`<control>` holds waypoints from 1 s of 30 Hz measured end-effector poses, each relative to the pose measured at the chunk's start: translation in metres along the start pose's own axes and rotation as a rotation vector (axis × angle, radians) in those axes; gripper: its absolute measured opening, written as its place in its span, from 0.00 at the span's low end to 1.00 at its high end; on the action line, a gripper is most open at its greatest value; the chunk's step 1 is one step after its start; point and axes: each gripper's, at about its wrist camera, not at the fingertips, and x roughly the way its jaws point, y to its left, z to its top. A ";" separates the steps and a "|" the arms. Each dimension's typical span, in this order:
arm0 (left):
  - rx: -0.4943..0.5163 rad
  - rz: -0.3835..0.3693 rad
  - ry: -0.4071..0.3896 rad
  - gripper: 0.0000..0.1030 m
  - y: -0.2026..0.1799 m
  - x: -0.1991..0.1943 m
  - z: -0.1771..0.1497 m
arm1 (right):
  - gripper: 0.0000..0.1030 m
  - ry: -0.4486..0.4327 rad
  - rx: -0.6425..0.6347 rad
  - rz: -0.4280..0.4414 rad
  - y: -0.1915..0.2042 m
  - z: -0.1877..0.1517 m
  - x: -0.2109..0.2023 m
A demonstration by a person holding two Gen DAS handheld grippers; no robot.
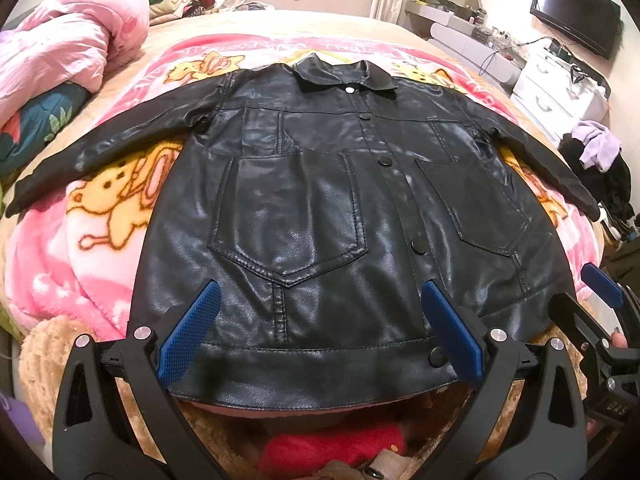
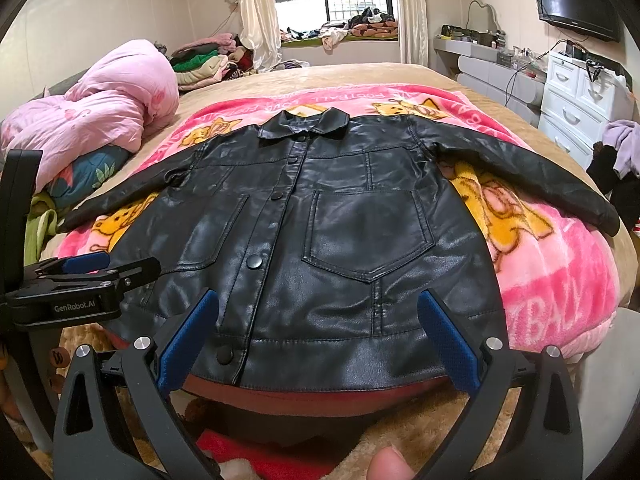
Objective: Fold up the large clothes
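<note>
Black leather jacket (image 1: 320, 208) laid flat, front up and buttoned, sleeves spread, on pink cartoon blanket (image 1: 100, 248) over bed. Left gripper (image 1: 320, 336) level above hem, jaws spread wide, nothing between blue pads (image 1: 192, 336). Right gripper (image 2: 320, 340) alongside, likewise level over hem, jaws wide apart, empty. Fingertip (image 2: 390, 464) visible at lower edge.

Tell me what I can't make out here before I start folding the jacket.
- Jacket back: hidden in both views, it lies face up on the blanket.
- Hem's underside: both views, hidden behind the hem band.
- Right tool in the left wrist view: cut off by the right edge.
</note>
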 end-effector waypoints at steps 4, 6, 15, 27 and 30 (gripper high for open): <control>0.001 0.001 0.003 0.91 -0.002 0.001 0.001 | 0.96 0.000 -0.009 -0.015 0.000 0.003 0.000; 0.004 0.002 0.004 0.91 -0.003 0.002 0.003 | 0.96 -0.002 -0.013 -0.022 -0.001 0.009 -0.001; -0.003 0.000 0.022 0.91 -0.004 0.013 0.017 | 0.96 -0.012 -0.028 -0.030 -0.003 0.033 0.007; -0.005 0.020 -0.001 0.91 -0.001 0.024 0.064 | 0.96 -0.015 -0.019 -0.023 -0.003 0.069 0.031; -0.002 0.014 0.008 0.91 -0.001 0.030 0.077 | 0.96 -0.015 -0.022 -0.024 -0.003 0.079 0.038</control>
